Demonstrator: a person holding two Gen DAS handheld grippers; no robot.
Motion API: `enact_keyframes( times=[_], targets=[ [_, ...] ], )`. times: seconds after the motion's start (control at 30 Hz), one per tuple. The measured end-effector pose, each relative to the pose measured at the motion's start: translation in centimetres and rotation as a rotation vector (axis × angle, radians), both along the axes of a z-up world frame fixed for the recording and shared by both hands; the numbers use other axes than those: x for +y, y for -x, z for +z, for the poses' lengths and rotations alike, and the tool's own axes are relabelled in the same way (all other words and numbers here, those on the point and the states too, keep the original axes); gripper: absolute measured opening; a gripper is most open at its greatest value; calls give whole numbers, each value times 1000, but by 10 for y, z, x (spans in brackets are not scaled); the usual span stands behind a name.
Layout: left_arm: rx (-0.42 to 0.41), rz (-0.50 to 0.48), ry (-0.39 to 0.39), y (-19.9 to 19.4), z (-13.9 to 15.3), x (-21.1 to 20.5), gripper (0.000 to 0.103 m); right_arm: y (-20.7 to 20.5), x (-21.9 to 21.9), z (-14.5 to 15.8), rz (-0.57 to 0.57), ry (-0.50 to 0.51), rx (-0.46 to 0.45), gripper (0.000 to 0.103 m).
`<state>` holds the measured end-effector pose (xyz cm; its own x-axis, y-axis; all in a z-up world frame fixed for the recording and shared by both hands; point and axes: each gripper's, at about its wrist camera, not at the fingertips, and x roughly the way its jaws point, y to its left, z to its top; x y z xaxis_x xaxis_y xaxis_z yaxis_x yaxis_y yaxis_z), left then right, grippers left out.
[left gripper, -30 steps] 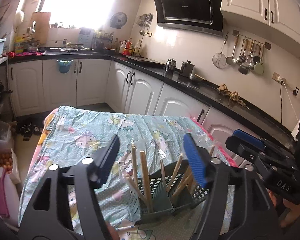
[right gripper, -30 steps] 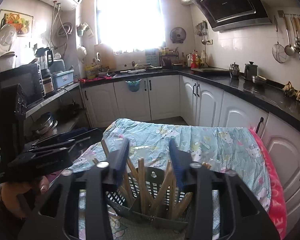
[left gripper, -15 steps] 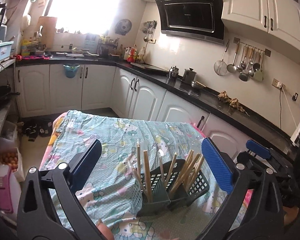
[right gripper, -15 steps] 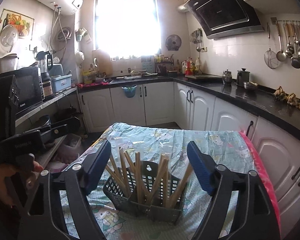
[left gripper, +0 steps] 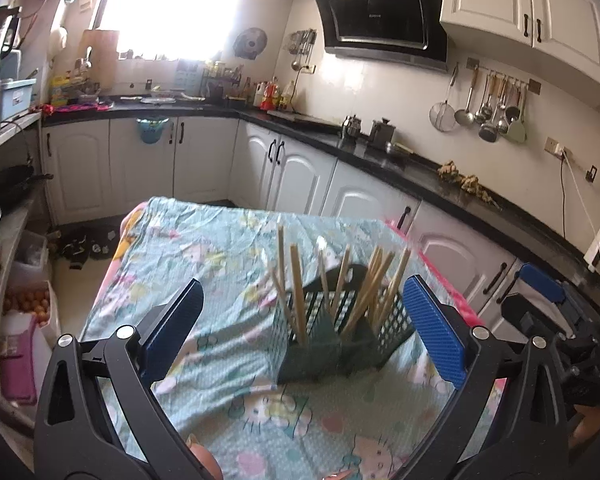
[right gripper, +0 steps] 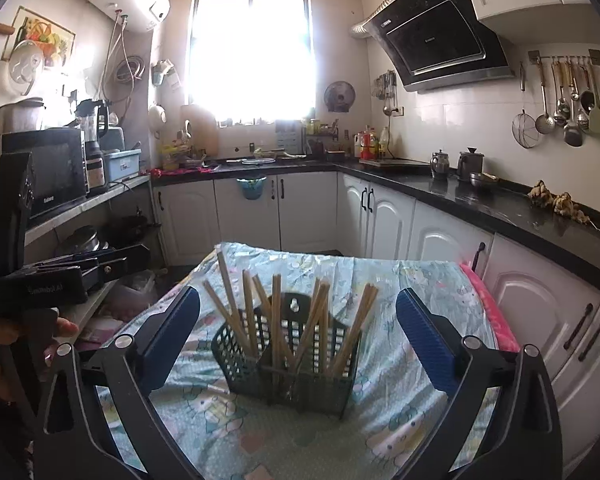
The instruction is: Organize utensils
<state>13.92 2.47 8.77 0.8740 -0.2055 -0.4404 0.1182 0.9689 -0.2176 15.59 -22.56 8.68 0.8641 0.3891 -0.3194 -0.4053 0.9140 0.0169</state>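
Nearest the cameras, the left claw (left gripper: 302, 312) and the right claw (right gripper: 298, 324) are both spread wide with nothing between the blue pads; their jaws have just been opening, the right one within the last half second, and no pad touches anything. Just beyond them, on the counter's cartoon-print cloth (right gripper: 400, 280), stands the dark mesh basket (right gripper: 288, 364), upright and free, with the wooden chopsticks (right gripper: 276, 316) standing in its compartments and fanning outward at loose angles; a few lean well past the rim. Judging from this, the sticks are all in the holder and the step in hand is letting go and backing off. To do that well, both claws should be drawn straight back and kept wide, so that neither pad catches a leaning stick and tips the light basket; the cloth looks wrinkled beneath it, so a nudge could topple it. Farther off are the white cabinet doors (right gripper: 308, 212), the black worktop (right gripper: 480, 200) with its kettles, the ladles hanging on the wall (right gripper: 564, 116) and the bright window (right gripper: 252, 48). Compared with a second ago, both claws sat close around the chopsticks with much narrower jaws; now the basket appears farther from the pads in both views and is seen whole.
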Motion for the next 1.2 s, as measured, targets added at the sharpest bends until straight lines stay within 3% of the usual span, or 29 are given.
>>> enact_keyframes(
  times=[0.37,0.83,1.2],
  targets=[
    [111,25,-19,30,-57,-7,92,34,-4,-48,-5,39,86,96],
    [61,64,-66,61,-96,-14,92,55,-9,-105,-59,94,95,96],
    [-28,71,-69,77,-102,-27,92,80,-19,-106,-92,18,-83,96]
  ],
)
